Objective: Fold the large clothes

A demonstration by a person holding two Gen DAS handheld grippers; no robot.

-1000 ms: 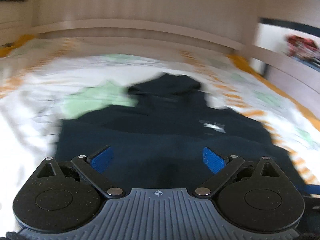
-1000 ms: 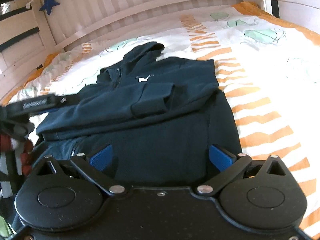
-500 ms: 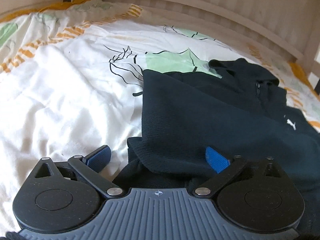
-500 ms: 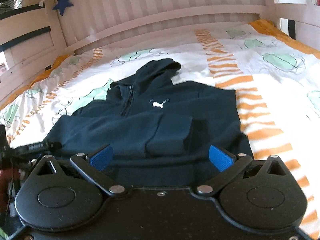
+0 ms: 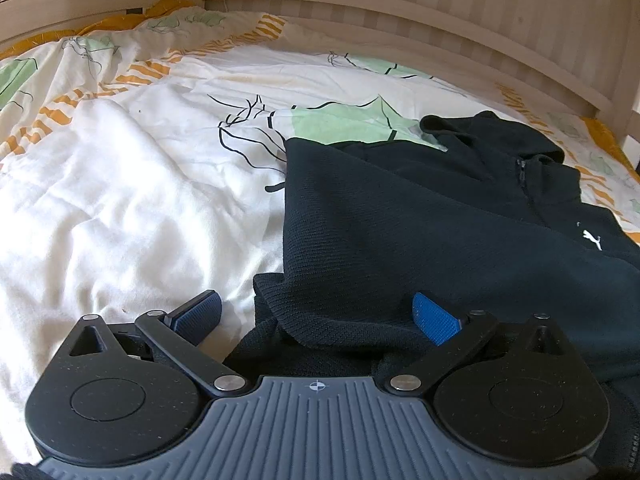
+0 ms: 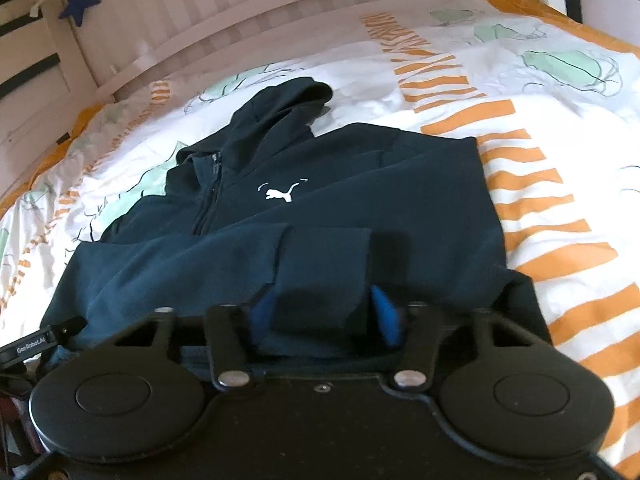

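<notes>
White quilt w/ orange stripes covers your bed, slatted rail behind. Left hand-held gripper wide; right hand-held gripper closing round hoodie cuff.

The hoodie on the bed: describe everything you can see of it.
The hoodie is dark navy, of knit-looking fabric, with a front zip and a small white leaping-cat logo on the chest. It lies front up on the patterned duvet, hood towards the slatted bed frame, its sleeves folded across the body. The right gripper is closing, a folded cuff between its blue pads. The left gripper stands wide open around the hoodie's near corner, not pressing it.
</notes>
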